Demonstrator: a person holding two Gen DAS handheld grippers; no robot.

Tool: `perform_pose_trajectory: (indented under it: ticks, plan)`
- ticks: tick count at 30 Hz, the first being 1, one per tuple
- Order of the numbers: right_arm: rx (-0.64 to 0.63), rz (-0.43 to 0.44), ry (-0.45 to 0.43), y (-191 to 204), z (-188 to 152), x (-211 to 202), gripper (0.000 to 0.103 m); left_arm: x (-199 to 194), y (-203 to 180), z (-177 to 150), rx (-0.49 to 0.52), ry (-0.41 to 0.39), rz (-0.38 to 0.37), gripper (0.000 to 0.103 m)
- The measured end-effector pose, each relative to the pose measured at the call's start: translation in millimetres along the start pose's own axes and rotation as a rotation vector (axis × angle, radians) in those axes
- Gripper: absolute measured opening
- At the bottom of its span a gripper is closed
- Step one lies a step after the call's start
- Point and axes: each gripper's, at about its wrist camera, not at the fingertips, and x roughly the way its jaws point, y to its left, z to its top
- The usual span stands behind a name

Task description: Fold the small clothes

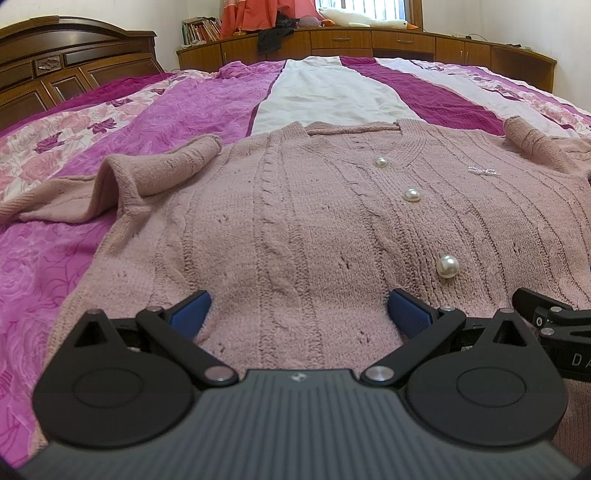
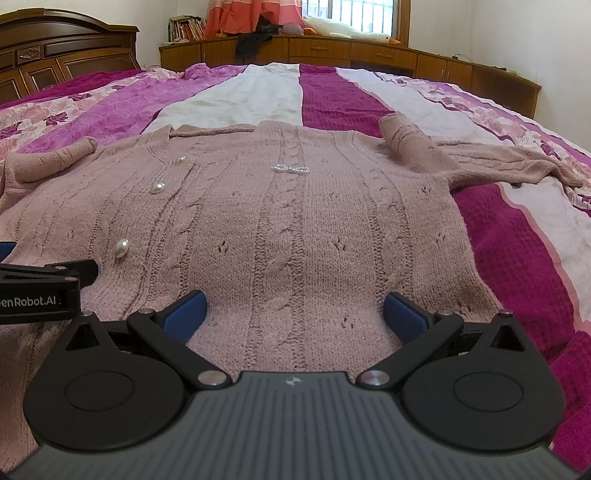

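Observation:
A dusty-pink knitted cardigan (image 1: 314,206) with pearl buttons (image 1: 447,266) lies flat and front-up on the bed, collar pointing away from me. Its left sleeve (image 1: 155,173) is bent back over the shoulder; its right sleeve (image 2: 424,147) is bent likewise, with the cuff trailing right. My left gripper (image 1: 299,314) stands open low over the hem on the garment's left half, blue pads (image 1: 190,314) spread wide with knit between them. My right gripper (image 2: 293,314) stands open the same way over the hem's right half (image 2: 295,236). Each gripper shows at the edge of the other's view.
The bedspread (image 1: 184,107) is striped in magenta, pink floral and white. A dark wooden headboard (image 1: 55,70) stands at the left. Low wooden cabinets (image 2: 369,55) run along the far wall, with books, clothes and a plush goose (image 2: 347,31) on top.

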Motion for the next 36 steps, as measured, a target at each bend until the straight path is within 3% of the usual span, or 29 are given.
perform_pose_trajectory:
  ticks: [22,31,36]
  plan:
    - [0.004,0.027,0.049,-4.0,10.2,0.3,0.103,1.2,1.6,15.3,0.014,0.064,0.000,0.103]
    - [0.052,0.131,0.093,-25.6,27.5,-12.9,0.103,-10.0,4.4,24.9,0.011,0.113,-0.019,0.103]
    - [0.066,0.157,0.059,-45.0,43.0,-24.5,0.103,-16.1,7.6,35.6,-0.018,0.122,-0.049,0.103]
